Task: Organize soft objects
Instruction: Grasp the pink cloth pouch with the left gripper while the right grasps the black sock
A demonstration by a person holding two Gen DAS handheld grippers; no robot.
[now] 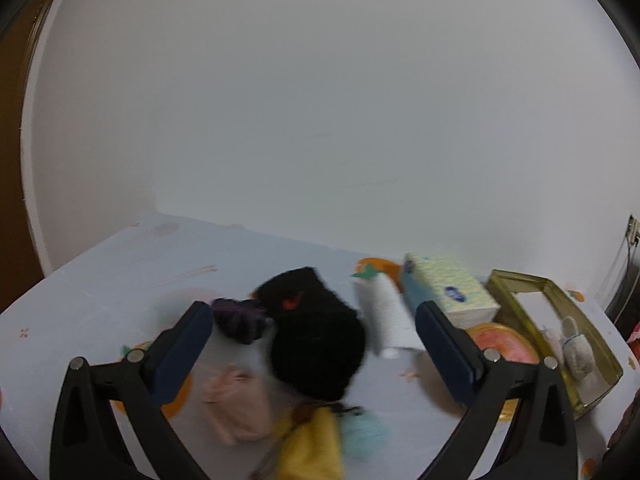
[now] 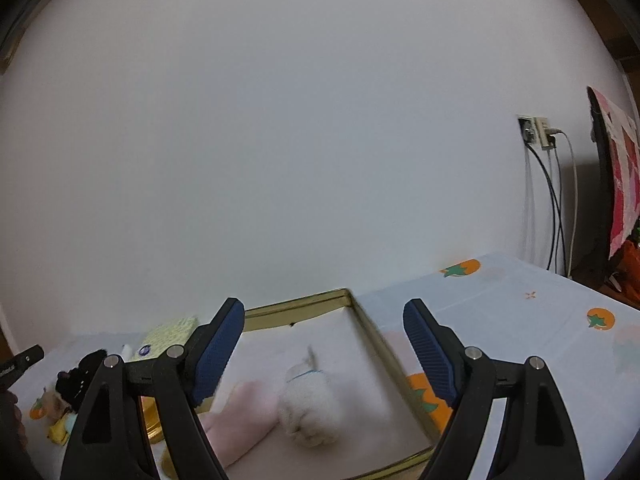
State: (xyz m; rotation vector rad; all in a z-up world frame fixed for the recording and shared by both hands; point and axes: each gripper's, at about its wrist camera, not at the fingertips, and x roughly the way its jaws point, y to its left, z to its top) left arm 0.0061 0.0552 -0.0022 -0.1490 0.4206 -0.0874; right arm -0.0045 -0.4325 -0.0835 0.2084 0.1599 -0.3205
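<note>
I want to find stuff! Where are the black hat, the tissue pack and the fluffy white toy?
black hat (image 1: 318, 344), left wrist view, middle of its knit.
tissue pack (image 1: 452, 286), left wrist view, top face.
fluffy white toy (image 2: 310, 410), right wrist view, its body.

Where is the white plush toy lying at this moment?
The white plush toy lies inside the gold-rimmed box, touching a pink soft item on its left, seen between the open right gripper fingers.

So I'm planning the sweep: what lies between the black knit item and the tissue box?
In the left wrist view, a white roll lies between the black knit item and the tissue box.
</note>
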